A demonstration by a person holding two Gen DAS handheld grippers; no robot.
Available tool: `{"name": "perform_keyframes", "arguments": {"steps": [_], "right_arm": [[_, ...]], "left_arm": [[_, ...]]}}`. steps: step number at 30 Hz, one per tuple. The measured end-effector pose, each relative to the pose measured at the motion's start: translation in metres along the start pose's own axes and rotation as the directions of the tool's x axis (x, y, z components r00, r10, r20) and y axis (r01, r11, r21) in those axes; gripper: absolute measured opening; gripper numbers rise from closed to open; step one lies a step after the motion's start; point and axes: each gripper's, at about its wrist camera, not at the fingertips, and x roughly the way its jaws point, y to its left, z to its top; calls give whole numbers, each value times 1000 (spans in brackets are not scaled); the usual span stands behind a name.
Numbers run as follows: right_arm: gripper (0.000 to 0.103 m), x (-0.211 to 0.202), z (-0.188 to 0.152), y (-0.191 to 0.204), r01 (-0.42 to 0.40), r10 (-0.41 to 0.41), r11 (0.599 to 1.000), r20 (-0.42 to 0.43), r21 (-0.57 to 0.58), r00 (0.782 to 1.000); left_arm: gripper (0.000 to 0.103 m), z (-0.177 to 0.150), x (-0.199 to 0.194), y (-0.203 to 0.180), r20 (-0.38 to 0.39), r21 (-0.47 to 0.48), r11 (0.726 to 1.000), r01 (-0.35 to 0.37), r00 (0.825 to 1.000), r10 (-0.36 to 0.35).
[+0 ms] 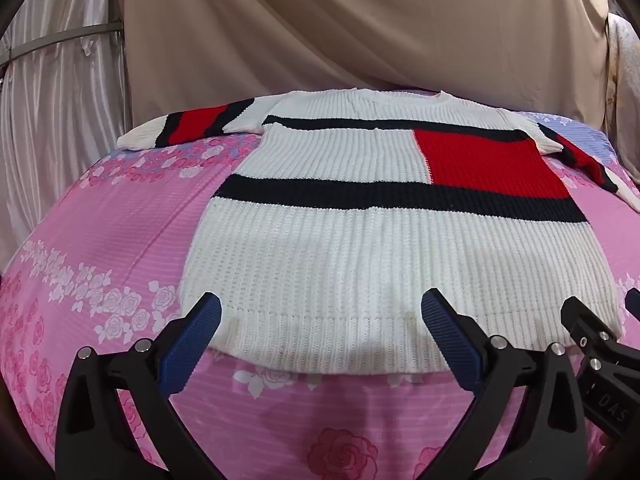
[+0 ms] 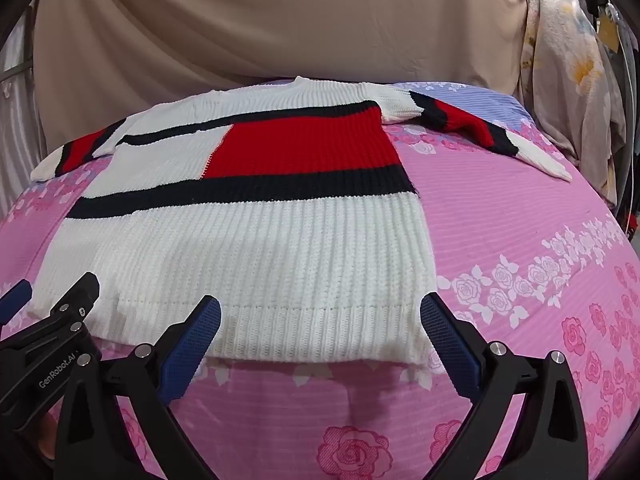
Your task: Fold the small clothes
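A white ribbed knit sweater [image 1: 360, 248] with black bands and a red block lies flat on the pink bed, both sleeves spread outward, hem nearest me. My left gripper [image 1: 320, 312] hovers open over the hem's left part, nothing between its blue pads. My right gripper [image 2: 320, 316] is open above the hem's right part [image 2: 320, 332], also holding nothing. Each gripper shows in the other's view: the right one [image 1: 600, 320] at the right edge, the left one [image 2: 52, 300] at the left edge. The sweater [image 2: 248, 240] fills the right wrist view's middle.
The sweater rests on a pink rose-print bedsheet [image 1: 100, 240] with a blue patch at the far right [image 2: 480, 100]. Beige drapes [image 1: 360, 32] hang behind the bed. A floral cloth [image 2: 568, 80] hangs at the right. Bare sheet [image 2: 520, 220] lies right of the sweater.
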Motion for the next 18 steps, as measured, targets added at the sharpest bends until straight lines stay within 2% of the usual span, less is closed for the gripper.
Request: {"name": "perform_keyframes", "arguments": {"steps": [18], "right_arm": [[98, 0, -1, 0, 3, -3, 1000, 6, 0, 1000]], "left_arm": [[98, 1, -1, 2, -2, 2, 1000, -3, 1000, 3]]}}
